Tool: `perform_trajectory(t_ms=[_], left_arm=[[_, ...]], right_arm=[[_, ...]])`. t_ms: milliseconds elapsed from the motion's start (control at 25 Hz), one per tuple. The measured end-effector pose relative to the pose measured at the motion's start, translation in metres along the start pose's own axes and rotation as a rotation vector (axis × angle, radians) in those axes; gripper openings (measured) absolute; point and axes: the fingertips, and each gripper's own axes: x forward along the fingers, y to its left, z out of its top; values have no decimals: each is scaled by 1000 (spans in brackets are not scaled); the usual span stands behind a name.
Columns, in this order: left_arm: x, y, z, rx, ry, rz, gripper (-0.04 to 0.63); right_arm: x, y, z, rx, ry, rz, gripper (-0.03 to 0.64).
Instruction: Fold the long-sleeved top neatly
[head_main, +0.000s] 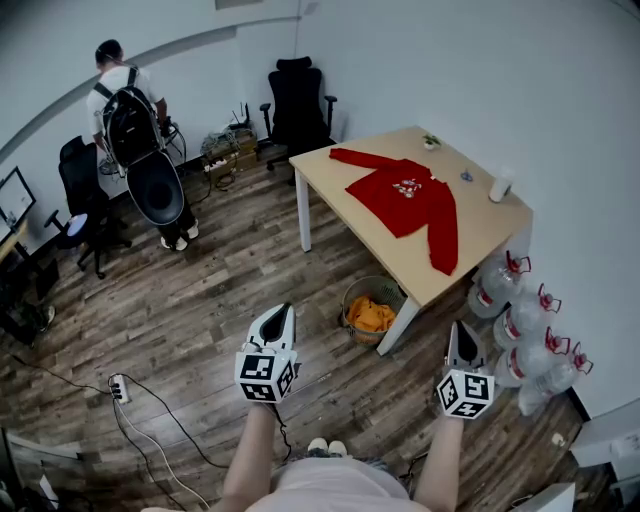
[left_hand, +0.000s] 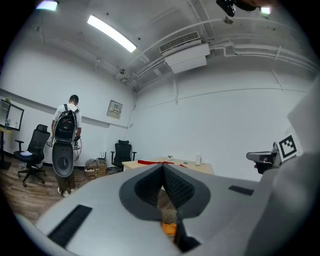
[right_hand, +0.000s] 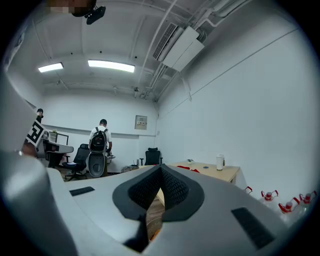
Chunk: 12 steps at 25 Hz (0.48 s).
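At hands: left gripper (head_main: 284, 312) and right gripper (head_main: 458, 330) both clenched, empty, level.
Floor ahead: basket (head_main: 348, 300) by table leg; person should step round it.
Table (head_main: 490, 225): long-sleeved top (head_main: 410, 195) lies spread flat, well apart from the grippers; close in, open jaws, start with the near sleeve.

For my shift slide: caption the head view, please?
Left claw and right claw, shut, short of table where red top lies unfolded.
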Motion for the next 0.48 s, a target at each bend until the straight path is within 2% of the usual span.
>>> perform_trajectory(t_ms=[480], left_arm=[[-3, -10, -7, -9, 16, -12, 2]], right_arm=[[-9, 1, -4, 22, 6, 7, 6]])
